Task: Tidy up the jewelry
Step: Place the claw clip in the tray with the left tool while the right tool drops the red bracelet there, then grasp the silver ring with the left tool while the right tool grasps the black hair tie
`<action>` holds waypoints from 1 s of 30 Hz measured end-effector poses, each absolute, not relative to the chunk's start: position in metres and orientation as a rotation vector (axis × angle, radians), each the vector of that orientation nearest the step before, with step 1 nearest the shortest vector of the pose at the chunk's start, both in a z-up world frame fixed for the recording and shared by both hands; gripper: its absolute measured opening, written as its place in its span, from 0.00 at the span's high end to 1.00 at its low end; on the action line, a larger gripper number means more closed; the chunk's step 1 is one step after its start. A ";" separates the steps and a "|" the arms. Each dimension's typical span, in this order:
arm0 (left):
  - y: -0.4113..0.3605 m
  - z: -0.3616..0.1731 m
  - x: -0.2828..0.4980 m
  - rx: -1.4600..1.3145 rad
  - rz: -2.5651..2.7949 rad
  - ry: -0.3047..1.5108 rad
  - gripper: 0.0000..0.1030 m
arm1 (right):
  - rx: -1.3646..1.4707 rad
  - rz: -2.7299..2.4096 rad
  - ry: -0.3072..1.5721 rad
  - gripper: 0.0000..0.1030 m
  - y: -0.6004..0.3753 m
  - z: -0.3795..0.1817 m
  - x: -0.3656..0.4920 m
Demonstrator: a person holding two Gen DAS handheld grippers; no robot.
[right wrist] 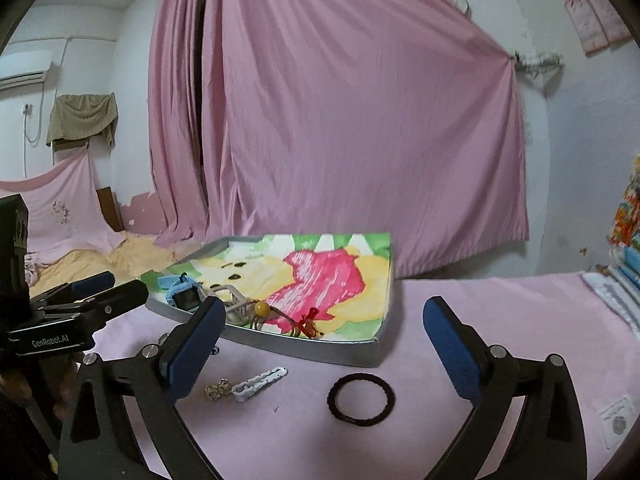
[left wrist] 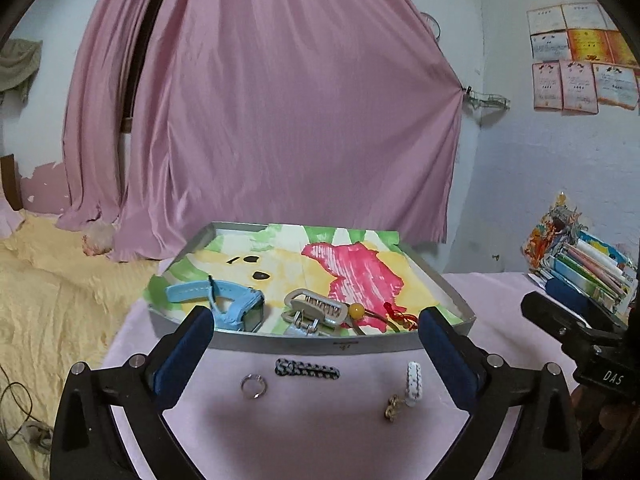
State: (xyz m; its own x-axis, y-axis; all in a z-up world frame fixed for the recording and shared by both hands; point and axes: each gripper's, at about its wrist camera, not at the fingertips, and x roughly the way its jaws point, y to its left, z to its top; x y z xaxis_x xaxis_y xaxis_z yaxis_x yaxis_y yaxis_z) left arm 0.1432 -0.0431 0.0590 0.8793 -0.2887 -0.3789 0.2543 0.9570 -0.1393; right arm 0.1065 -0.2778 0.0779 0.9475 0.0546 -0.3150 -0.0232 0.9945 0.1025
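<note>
- Left gripper [left wrist: 316, 326] nearest the left wrist lens: blue-padded fingers [left wrist: 184, 354] spread wide, nothing between them, hovering over the pink tablecloth [left wrist: 320, 432].
- Right gripper [right wrist: 322, 330] likewise released, fingers [right wrist: 452, 350] wide apart and empty.
- On the cloth between the left fingers: small silver ring [left wrist: 253, 385] lying flat; black-and-white braided strip [left wrist: 307, 369], long axis left-right; white braided strip [left wrist: 413, 383], long axis running away from the camera; small gold chain clump [left wrist: 392, 408] just beside its near end.
- Right wrist view: black hair-tie loop [right wrist: 361, 399] flat on the cloth between the fingers, near the tray's front wall.
- Grey tray [left wrist: 312, 342] behind them, lined with green/yellow/pink printed paper.
- Inside the tray, near the front: light-blue watch [left wrist: 224, 304], strap stretching left-right; silver hair clip [left wrist: 316, 312] beside it; amber bead [left wrist: 356, 310] on a cord with a red knot [left wrist: 396, 312].
- Pink curtain [left wrist: 260, 120] behind; stacked books [left wrist: 588, 264] far right.
</note>
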 end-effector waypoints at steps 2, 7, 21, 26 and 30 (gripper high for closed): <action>-0.039 0.058 0.134 -0.085 -0.276 0.394 0.01 | 0.082 0.033 0.294 0.05 -0.276 0.079 0.096; -0.029 0.054 0.115 -0.081 -0.267 0.361 0.01 | 0.042 0.013 0.239 0.05 -0.270 0.080 0.075; -0.014 0.036 0.093 -0.087 -0.266 0.353 0.01 | 0.046 0.002 0.291 0.05 -0.262 0.059 0.059; -0.014 0.029 0.104 -0.044 -0.265 0.449 0.01 | 0.038 -0.018 0.368 0.05 -0.262 0.050 0.069; -0.013 0.025 0.115 -0.022 -0.255 0.520 0.01 | 0.058 0.014 0.441 0.05 -0.266 0.048 0.080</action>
